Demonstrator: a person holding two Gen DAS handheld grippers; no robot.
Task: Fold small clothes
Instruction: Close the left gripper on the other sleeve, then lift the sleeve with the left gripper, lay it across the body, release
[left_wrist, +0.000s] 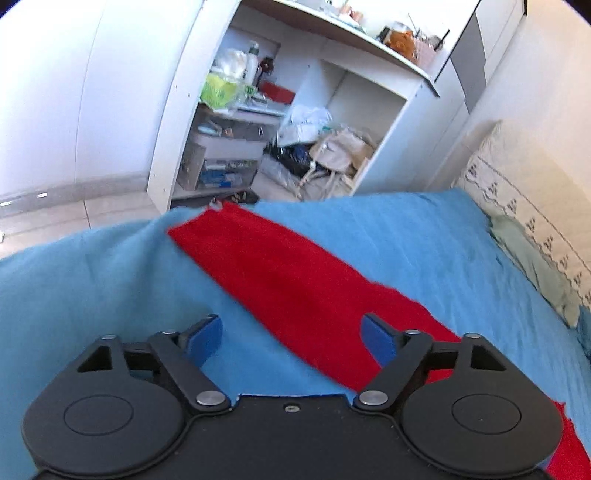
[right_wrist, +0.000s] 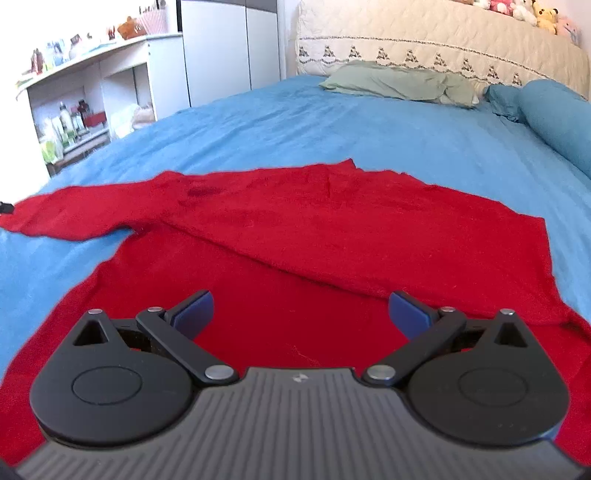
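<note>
Red sweater (right_wrist: 332, 221) partly hidden beneath both spread, empty tools: left hand-held gripper (left_wrist: 291, 334), right hand-held gripper (right_wrist: 300, 309).

blue bedsheet (right_wrist: 369, 122), green pillow (right_wrist: 399, 83), cream headboard w/ soft toys (right_wrist: 443, 40), cluttered white shelf unit (left_wrist: 295, 122)

both grippers (left_wrist: 291, 334) (right_wrist: 300, 311) show black linkage arms, silver pivot screws, round black housings, blue finger pads (left_wrist: 205, 338); right one's body is ribbed grey.
</note>
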